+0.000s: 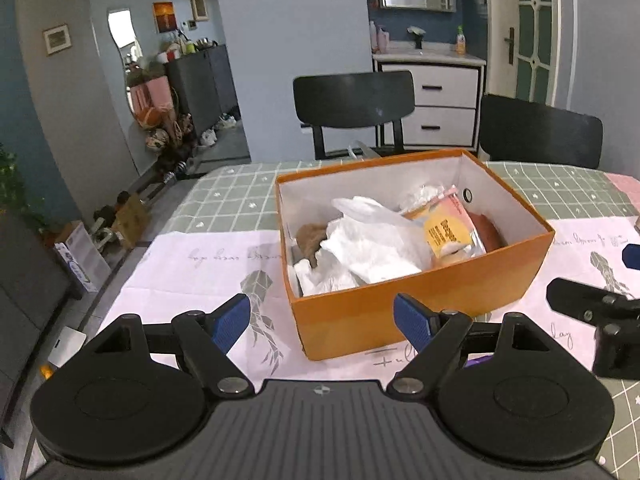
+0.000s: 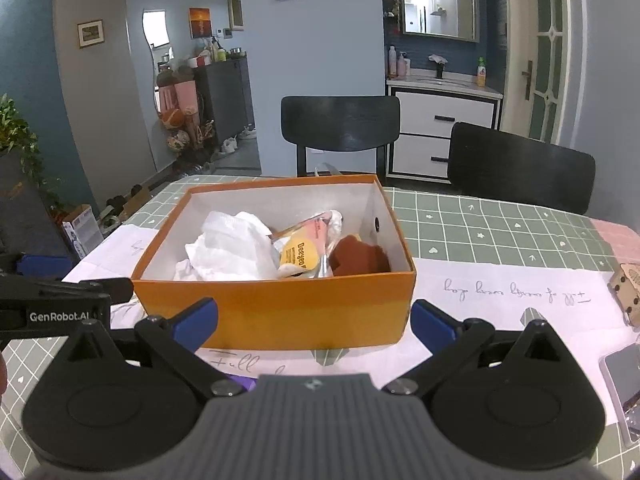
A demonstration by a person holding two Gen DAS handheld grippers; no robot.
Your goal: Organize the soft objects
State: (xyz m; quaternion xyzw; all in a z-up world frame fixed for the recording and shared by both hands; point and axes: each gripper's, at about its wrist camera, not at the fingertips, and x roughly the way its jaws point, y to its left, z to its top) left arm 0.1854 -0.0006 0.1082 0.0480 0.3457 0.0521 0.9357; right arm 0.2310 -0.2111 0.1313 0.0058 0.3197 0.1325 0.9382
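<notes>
Each hand-held gripper (image 2: pixel 314 322) — black linkages, blue pads, "GenRobot.AI" lettering

Box (image 2: pixel 276 308) is orange outside, white inside. In it: white crumpled cloth (image 2: pixel 232 246), yellow-and-pink pkt (image 2: pixel 304 248) w/ dark print, reddish-brown item (image 2: pixel 360 258), tan-brown bit (image 1: pixel 310 236) at the left end. Tablecloth (image 2: pixel 500 220) is sage green w/ white grid & tiny white motifs; over it a pale pink-white sheet (image 2: pixel 512 292) w/ grey script & grey leaf pattern. Both grippers black w/ blue pads (image 2: pixel 196 322). Chairs (image 2: pixel 340 120) black.
</notes>
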